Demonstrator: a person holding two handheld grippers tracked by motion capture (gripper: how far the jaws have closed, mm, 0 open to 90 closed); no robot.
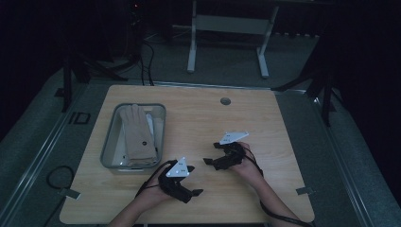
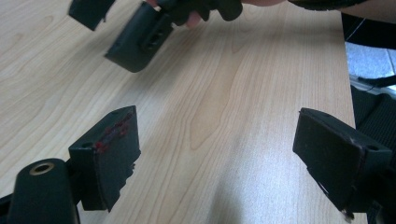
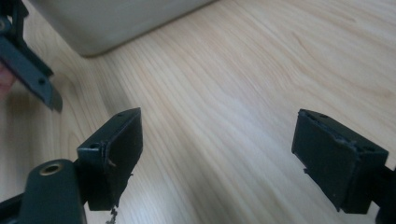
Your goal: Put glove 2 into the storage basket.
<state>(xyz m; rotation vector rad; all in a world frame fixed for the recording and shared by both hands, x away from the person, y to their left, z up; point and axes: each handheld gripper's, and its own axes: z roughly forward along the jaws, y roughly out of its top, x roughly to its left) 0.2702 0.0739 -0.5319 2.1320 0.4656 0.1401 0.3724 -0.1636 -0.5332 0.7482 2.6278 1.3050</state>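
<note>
Your two grippers are both over bare wood near the front of the surface (image 1: 246,113), and neither carries anything. The left gripper (image 1: 195,193) has its jaws spread wide; in the left gripper view they stand far apart with only wood grain between them. The right gripper (image 1: 210,161) is the same: in its own view the jaws gape over the wood, and nothing sits between them.

The glove (image 1: 137,135) lies in the tray (image 1: 109,135) at the left of the surface, fingers pointing away from you, cuff toward the near wall. It looks settled flat, with a small dark dot near the cuff. Something pale shows beside and under it, but the light is too dim for you to say what that is.

Judging from how things lie, the glove is either already put away or not yet taken out; the pictures cannot settle which. If your job is to lift it, none of it has begun, since both grippers are well apart from the tray's contents, though the left one is near its front corner. If your job was to place it, the placing looks done and only pulling back is left.

Counted: one glove, one tray, two grippers, both empty. In the right gripper view you can see the tray's pale wall (image 3: 116,23) just beyond the jaws.
</note>
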